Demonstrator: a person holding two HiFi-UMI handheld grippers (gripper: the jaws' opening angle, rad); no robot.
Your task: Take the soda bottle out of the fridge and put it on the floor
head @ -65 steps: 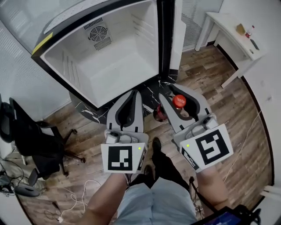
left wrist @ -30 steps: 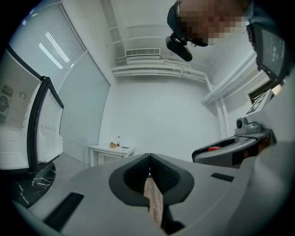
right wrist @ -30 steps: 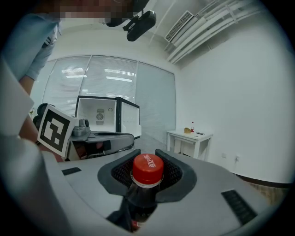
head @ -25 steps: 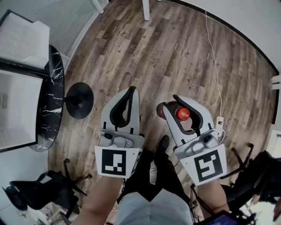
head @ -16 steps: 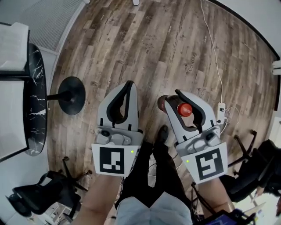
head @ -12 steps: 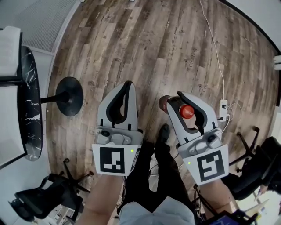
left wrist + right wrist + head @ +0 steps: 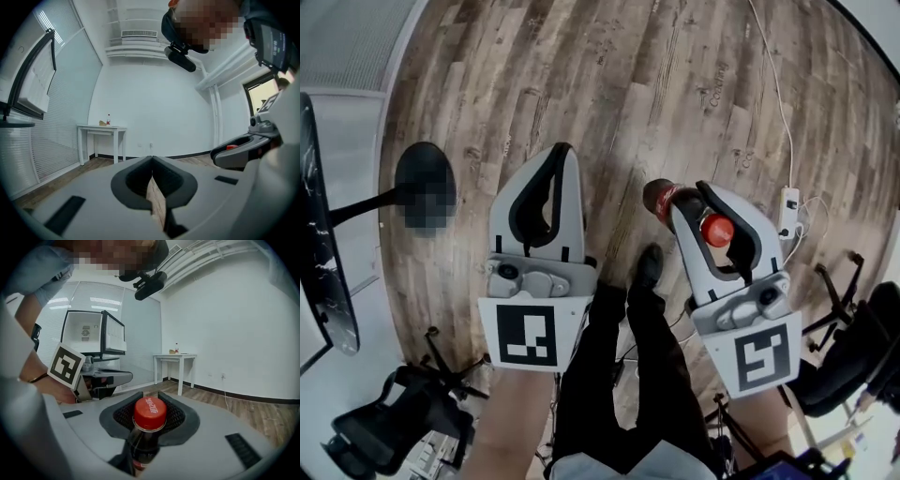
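Soda bottle (image 7: pixel 149 427) neck between right claw (image 7: pixel 151 416) jaws

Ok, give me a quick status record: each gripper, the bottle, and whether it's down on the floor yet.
right gripper: shut on the soda bottle, gripped at the neck
left gripper: shut, nothing between the jaws
bottle pose: roughly upright, hanging below the right gripper
under the bottle: bare wooden floor
on the floor: cannot tell whether the base touches; not released
fridge: off to the side in the right gripper view; the bottle is out of it
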